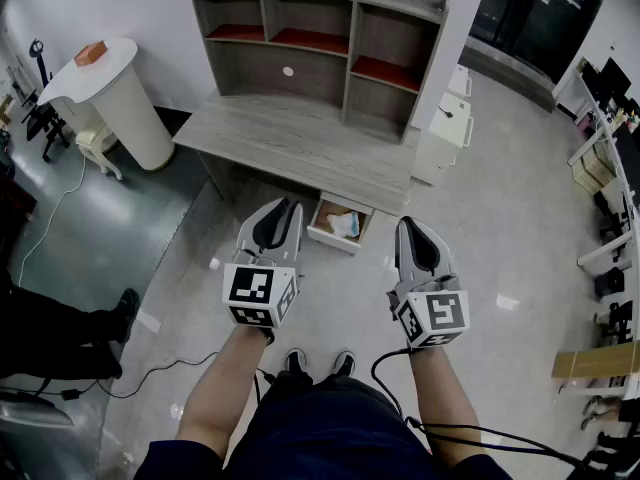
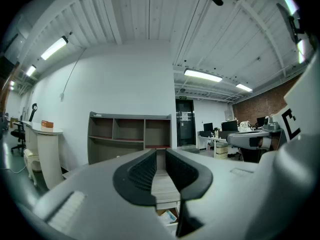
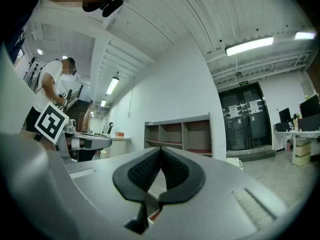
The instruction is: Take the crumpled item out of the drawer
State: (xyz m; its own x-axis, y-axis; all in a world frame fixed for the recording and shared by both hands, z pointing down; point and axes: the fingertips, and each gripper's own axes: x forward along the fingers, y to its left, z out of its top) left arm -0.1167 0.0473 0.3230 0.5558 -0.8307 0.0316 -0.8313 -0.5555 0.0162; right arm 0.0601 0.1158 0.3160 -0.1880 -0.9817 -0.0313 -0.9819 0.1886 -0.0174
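The right gripper (image 1: 411,226) jaws clenched, empty; left gripper (image 1: 284,208) jaws slightly parted, empty; open either wide before lowering over the pale crumpled item (image 1: 345,224) in the open wooden drawer (image 1: 335,240)

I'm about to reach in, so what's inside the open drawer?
A pale crumpled item lies in the drawer. The desk covers the drawer's rear, so anything back there can't be seen.
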